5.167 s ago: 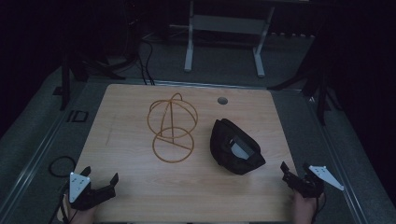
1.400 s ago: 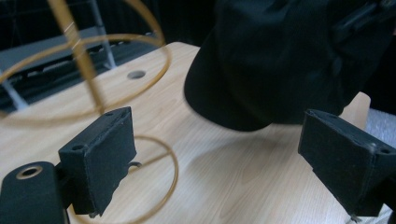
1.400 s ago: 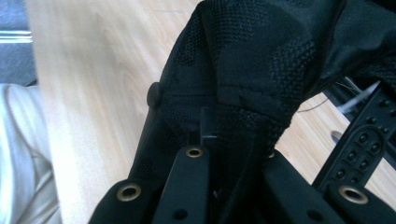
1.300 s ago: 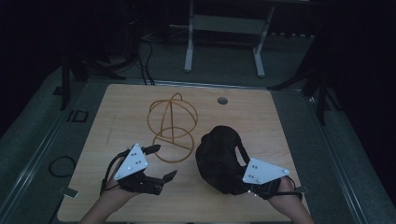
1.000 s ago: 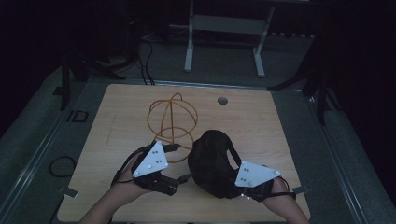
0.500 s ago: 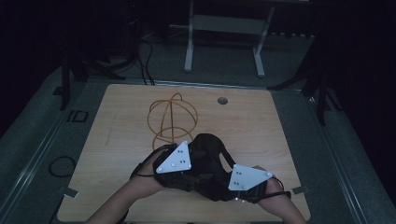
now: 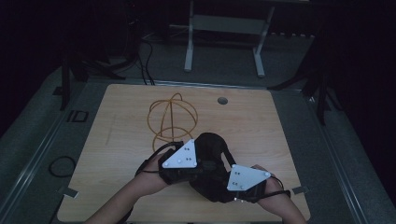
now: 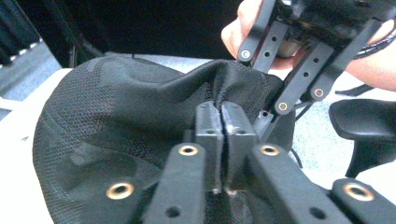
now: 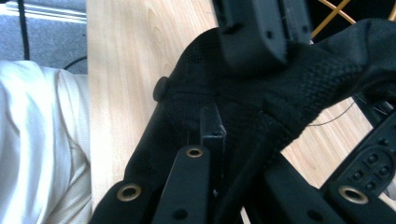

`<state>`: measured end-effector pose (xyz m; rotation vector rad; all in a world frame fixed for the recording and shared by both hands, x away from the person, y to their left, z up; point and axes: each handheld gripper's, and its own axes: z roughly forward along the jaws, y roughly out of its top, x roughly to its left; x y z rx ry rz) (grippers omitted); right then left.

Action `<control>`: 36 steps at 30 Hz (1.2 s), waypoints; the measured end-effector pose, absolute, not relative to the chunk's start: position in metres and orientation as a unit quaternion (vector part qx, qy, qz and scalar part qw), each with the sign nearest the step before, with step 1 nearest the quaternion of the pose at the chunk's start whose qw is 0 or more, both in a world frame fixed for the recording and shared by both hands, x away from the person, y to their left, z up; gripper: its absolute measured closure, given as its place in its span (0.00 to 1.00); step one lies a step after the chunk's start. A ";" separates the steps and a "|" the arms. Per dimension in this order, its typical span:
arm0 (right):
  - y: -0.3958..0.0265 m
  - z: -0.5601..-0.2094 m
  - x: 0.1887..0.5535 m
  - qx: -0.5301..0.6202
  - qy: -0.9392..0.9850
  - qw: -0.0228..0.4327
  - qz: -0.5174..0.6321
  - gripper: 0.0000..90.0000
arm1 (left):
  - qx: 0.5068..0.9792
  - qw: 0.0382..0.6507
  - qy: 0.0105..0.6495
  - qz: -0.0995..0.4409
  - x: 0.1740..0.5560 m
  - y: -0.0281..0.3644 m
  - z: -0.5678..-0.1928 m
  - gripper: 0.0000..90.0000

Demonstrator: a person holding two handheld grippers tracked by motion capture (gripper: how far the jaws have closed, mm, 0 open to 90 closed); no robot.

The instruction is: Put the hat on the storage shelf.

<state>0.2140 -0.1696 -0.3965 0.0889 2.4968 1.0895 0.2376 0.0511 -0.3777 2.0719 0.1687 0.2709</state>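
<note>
A black mesh cap (image 7: 212,165) sits near the table's front edge, between both hands. My left gripper (image 7: 195,169) comes in from the left. Its jaws have just been closing and now pinch a fold of the cap's fabric (image 8: 116,121), with the gripper (image 8: 223,122) shut on it. My right gripper (image 7: 232,191) grips the cap's lower right side. In the right gripper view it (image 9: 214,128) is shut on the cap (image 9: 275,102). Each gripper also shows in the other's view: the right gripper (image 8: 299,60) and the left gripper (image 9: 257,28).
An orange wire stand (image 7: 172,119) rises from the wooden table (image 7: 116,140) just behind the cap. A round cable hole (image 7: 222,100) lies at the back of the table. A metal frame (image 7: 224,28) and cables (image 7: 60,165) lie on the floor beyond and to the left. A white sleeve (image 9: 37,140) is close by.
The left gripper has moved right to the cap, and its jaws have closed on the fabric. The right gripper has kept its hold, and the cap has shifted slightly left.
</note>
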 end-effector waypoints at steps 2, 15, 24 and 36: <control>-0.170 -0.396 0.214 0.033 0.897 0.206 0.391 1.00 | 0.856 0.500 0.076 0.113 0.238 0.050 -0.377 0.99; -0.189 -0.385 0.219 0.081 0.876 0.228 0.418 0.63 | 0.842 0.511 0.114 0.131 0.241 0.045 -0.368 1.00; -0.207 -0.373 0.220 0.154 0.843 0.235 0.459 0.49 | 0.839 0.511 0.129 0.134 0.244 0.034 -0.369 1.00; -0.219 -0.354 0.185 0.221 0.776 0.232 0.544 0.47 | 0.809 0.525 0.212 0.159 0.250 0.032 -0.364 1.00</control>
